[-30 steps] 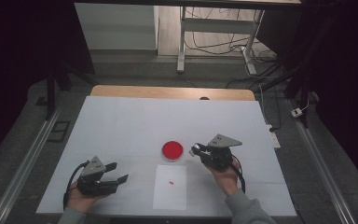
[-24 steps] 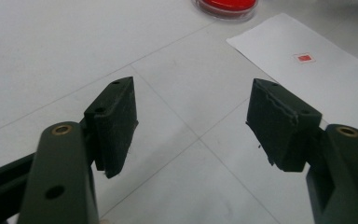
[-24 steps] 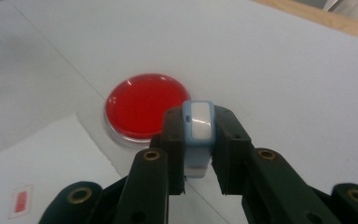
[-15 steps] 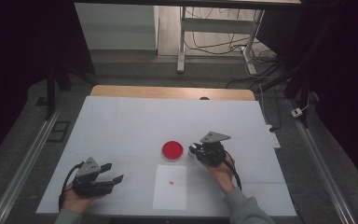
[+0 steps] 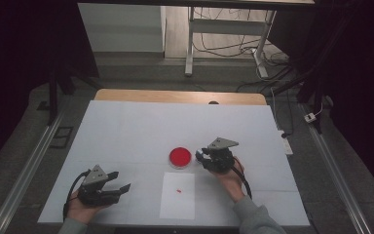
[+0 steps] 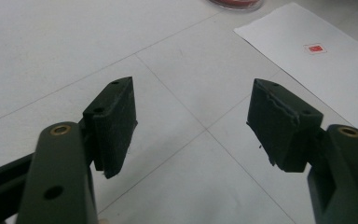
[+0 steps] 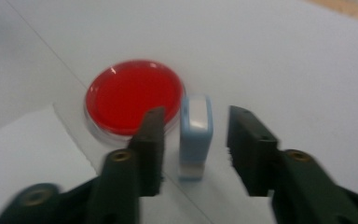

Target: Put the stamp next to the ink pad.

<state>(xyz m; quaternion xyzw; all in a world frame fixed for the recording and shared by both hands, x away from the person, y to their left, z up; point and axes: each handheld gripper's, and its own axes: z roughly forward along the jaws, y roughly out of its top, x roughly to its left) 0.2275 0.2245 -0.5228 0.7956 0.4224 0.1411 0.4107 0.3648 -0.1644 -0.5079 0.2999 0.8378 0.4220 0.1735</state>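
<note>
My right gripper (image 7: 193, 149) has just been opening: jaws now stand apart, pads off the small light-blue and white plastic stamp block (image 7: 196, 133) that sits between them. Compared with a second ago, the hand sits a touch lower on the table beside the round red ink pad in its clear dish (image 7: 133, 95). The stamp lies free on the white table surface (image 7: 284, 56), closer to my left finger (image 7: 151, 135) than my right finger (image 7: 249, 144), touching neither as far as I can tell. The red pad sits just beyond my left fingertip, stamp right beside its rim.

My read: this is the release, stamp is set down next to the pad, so stamping looks done. The white paper sheet (image 5: 177, 195) carries a small red mark (image 5: 179, 190).

My left gripper (image 6: 193, 121) is open and holds nothing, bare table between its pads. In the high view it rests well off to the left (image 5: 119, 187), in the same spot as before.

Next is probably backing the right jaws straight off without nudging the stamp.
</note>
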